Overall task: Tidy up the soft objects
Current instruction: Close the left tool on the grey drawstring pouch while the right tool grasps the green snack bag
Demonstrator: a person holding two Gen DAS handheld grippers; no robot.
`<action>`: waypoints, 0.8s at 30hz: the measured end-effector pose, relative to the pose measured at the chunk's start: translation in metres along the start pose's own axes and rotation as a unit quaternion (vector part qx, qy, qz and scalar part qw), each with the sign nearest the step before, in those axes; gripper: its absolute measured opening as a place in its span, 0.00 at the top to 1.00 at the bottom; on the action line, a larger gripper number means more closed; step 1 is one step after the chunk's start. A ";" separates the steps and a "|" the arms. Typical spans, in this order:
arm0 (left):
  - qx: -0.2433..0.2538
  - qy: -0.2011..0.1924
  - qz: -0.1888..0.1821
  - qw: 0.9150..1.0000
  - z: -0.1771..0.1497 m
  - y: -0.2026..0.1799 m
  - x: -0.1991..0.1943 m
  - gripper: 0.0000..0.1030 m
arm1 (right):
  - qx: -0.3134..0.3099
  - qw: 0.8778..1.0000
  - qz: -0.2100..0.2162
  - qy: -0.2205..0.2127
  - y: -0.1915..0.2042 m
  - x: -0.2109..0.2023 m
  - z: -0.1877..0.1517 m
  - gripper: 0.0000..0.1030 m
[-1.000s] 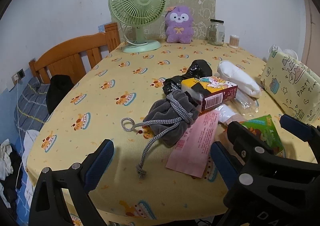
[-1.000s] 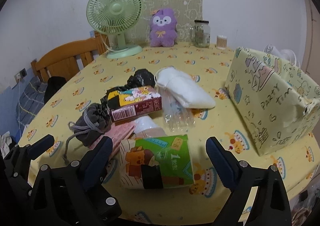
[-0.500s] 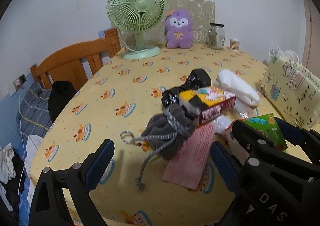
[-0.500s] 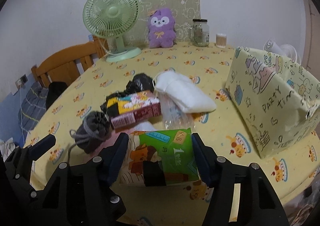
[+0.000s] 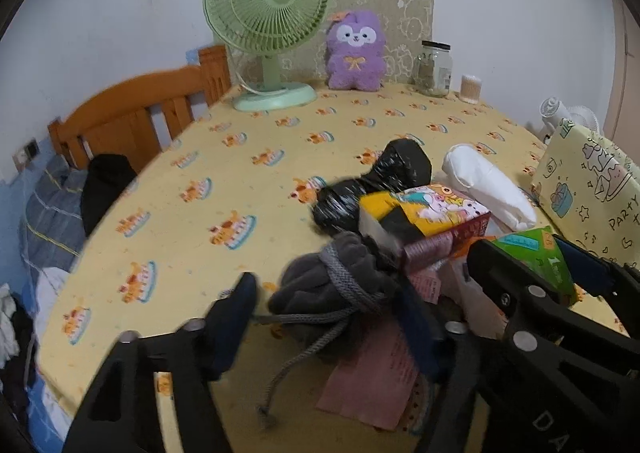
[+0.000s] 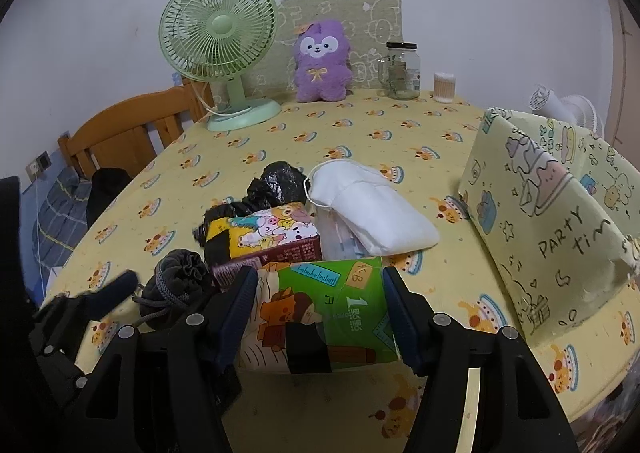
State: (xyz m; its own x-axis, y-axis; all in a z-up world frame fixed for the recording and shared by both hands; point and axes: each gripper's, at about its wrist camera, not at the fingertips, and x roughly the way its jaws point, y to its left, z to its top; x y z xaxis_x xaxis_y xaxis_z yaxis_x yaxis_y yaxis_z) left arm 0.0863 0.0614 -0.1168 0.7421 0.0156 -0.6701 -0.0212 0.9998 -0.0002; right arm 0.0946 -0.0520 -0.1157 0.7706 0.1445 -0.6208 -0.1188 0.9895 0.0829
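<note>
A grey drawstring pouch [image 5: 332,293] lies on the yellow tablecloth [image 5: 240,181]; my left gripper [image 5: 332,309] has its jaws closing around it, blurred by motion. It also shows in the right wrist view [image 6: 176,281]. My right gripper [image 6: 320,309] is shut on a green tissue pack [image 6: 328,313], which also shows in the left wrist view [image 5: 532,253]. Beyond lie a cartoon-printed box [image 6: 268,241], a black plastic bag [image 6: 276,185], a white pouch [image 6: 368,213] and a pink sheet [image 5: 380,373].
A yellow "Party Time" box [image 6: 560,221] stands at the right. At the back are a green fan [image 6: 220,45], a purple plush [image 6: 320,61], a glass jar [image 6: 402,71] and a small cup [image 6: 444,87]. A wooden chair [image 5: 132,121] stands left.
My right gripper closed on the green tissue pack. My left gripper moved in over the grey pouch and its jaws narrowed around it.
</note>
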 end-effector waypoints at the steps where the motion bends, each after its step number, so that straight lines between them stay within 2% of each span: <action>1: -0.002 0.000 -0.001 1.000 0.000 0.000 0.000 0.37 | 0.001 1.000 0.001 0.001 0.000 0.001 0.000 0.36; 10: -0.003 -0.017 0.010 1.000 0.000 -0.001 -0.016 0.45 | -0.003 1.000 0.007 -0.009 0.001 -0.007 0.002 0.36; 24: 0.006 -0.053 0.010 0.999 0.008 -0.015 -0.053 0.46 | -0.003 0.999 0.015 -0.043 -0.001 -0.044 0.010 0.36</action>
State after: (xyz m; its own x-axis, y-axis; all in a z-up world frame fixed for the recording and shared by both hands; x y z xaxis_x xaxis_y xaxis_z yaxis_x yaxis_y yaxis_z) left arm 0.0523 0.0458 -0.0753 0.8078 0.0370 -0.5883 -0.0297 0.9993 0.0221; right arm 0.0669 -0.0590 -0.0808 0.8177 0.1737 -0.5488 -0.1452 0.9848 0.0954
